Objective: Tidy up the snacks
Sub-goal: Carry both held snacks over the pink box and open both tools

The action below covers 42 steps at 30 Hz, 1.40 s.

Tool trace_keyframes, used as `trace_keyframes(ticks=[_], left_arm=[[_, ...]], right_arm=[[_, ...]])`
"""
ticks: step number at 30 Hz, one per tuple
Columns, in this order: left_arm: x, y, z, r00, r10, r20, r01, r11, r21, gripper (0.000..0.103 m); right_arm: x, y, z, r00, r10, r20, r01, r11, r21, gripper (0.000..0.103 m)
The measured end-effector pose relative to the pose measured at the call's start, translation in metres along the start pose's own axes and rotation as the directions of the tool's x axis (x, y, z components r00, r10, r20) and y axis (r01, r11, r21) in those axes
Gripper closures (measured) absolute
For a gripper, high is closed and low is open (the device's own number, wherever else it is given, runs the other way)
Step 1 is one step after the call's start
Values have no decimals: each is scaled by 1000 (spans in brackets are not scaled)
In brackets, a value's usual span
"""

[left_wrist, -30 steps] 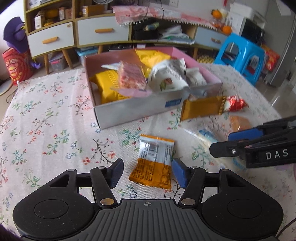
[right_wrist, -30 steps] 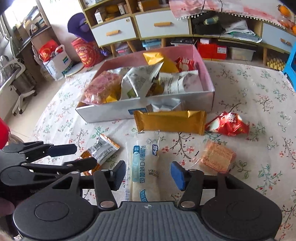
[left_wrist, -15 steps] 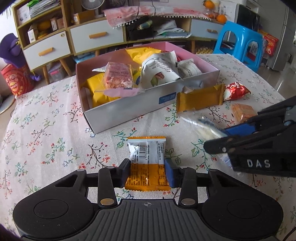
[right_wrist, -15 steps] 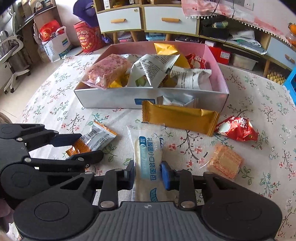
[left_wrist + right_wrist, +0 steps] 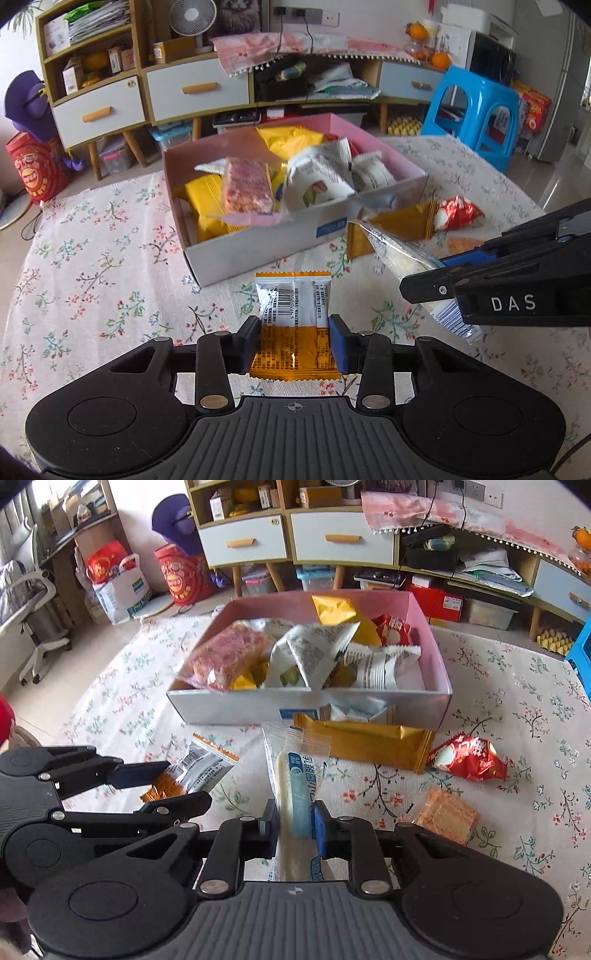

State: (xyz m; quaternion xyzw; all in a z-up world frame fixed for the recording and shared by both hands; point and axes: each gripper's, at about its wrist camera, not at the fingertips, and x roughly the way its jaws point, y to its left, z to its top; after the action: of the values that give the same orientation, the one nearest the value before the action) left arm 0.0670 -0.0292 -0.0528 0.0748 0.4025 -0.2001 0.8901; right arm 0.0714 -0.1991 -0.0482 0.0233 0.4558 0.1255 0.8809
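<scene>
Box already mostly full — my left gripper clamps the orange-and-white packet, my right gripper pinches the clear bread packet, both just off the tablecloth short of the box — gold bar, red packet, orange cracker left.

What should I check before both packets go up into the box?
1. Left gripper shut on the orange packet: ok.
2. Right gripper shut on the clear bread packet: ok.
3. Bread packet lifted off the tablecloth: ok in the left view; its far end is raised.
4. Orange packet off the cloth: cannot tell.
5. Free space in the box: not ok, snacks are piled to the rim.
6. Gold bar out of the path: not ok, it lies against the box front.
</scene>
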Motion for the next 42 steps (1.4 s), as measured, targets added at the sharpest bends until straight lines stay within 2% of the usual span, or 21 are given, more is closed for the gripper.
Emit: trace_keyframes(ticks=[11, 17, 22, 29, 37, 42], left_arm=[[-30, 3, 32, 992, -50, 115, 57, 997, -60, 66], [-26, 23, 56, 988, 1, 154, 14, 995, -99, 66], [-4, 54, 80, 987, 51, 155, -24, 986, -166, 66], [41, 85, 99, 985, 64, 158, -23, 969, -247, 66], [73, 93, 102, 984, 88, 153, -50, 970, -238, 66], [83, 94, 102, 985, 78, 152, -40, 971, -237, 66]], right_arm=[[-16, -10, 27, 996, 36, 80, -43, 995, 90, 96], [-21, -20, 56, 987, 56, 152, -86, 976, 200, 96], [-12, -18, 86, 976, 80, 201, -122, 970, 210, 96], [24, -14, 127, 978, 93, 184, -132, 968, 213, 96], [59, -21, 146, 986, 61, 154, -93, 973, 211, 96], [67, -28, 148, 989, 46, 143, -78, 971, 225, 96]])
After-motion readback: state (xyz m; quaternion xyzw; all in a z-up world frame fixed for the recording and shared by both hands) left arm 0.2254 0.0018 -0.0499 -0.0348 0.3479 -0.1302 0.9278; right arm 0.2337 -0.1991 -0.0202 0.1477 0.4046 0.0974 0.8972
